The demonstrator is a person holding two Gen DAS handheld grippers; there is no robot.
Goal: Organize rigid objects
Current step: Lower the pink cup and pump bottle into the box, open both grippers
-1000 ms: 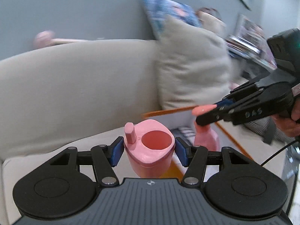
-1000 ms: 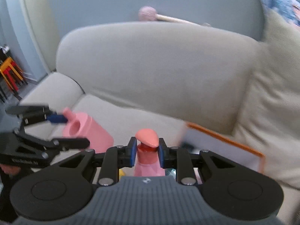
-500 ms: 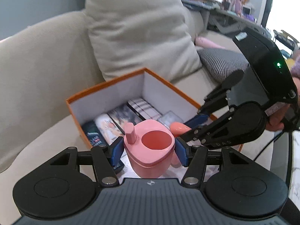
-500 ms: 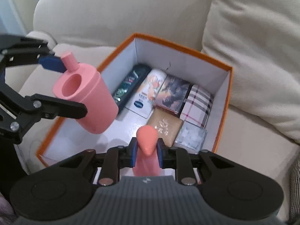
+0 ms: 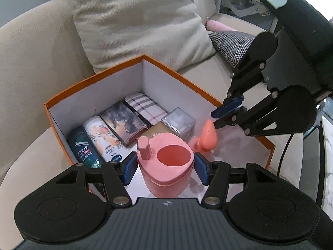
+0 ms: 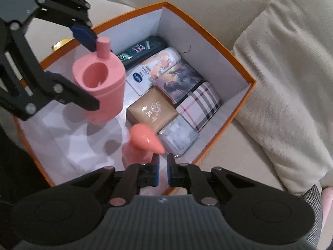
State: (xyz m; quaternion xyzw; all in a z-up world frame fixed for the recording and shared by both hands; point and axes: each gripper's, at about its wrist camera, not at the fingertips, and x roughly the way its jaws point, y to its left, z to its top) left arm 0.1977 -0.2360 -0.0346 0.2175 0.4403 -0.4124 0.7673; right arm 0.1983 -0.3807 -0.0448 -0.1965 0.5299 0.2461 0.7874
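Right gripper (image 6: 163, 164): your jaws have just been closing and now stand nearly together with nothing between them. The pink pump bottle (image 6: 145, 140) sits just ahead of and to the left of the tips, in the open near part of the orange box (image 6: 239, 70), free of the pads. From the left wrist view its coral pump head (image 5: 209, 130) lies right under your fingertips, close enough that I cannot tell whether they touch.

Left gripper (image 5: 165, 167): about half open, pads clamped on either side of the pink cup (image 5: 166, 166) (the one with a stub post on its rim). You hold it over the box's bare white floor, not set down.

Further out, the far half of the box is packed: a dark Clear shampoo bottle (image 6: 141, 51), a white lotion tube (image 6: 154, 68), a printed carton (image 6: 179, 81), a plaid case (image 6: 199, 102), a tan gift box (image 6: 153, 110) and a clear plastic case (image 6: 179, 138). The box rests on a beige sofa (image 5: 31, 73) beside a cushion (image 5: 135, 20).

Risks, as I judge them:
- The pump bottle looks top-heavy; a brush from your right tips while pulling away could topple it.
- Lowering the cup close beside it could knock it too.
- The sofa seat is soft; leaning on the box rim may tilt everything.
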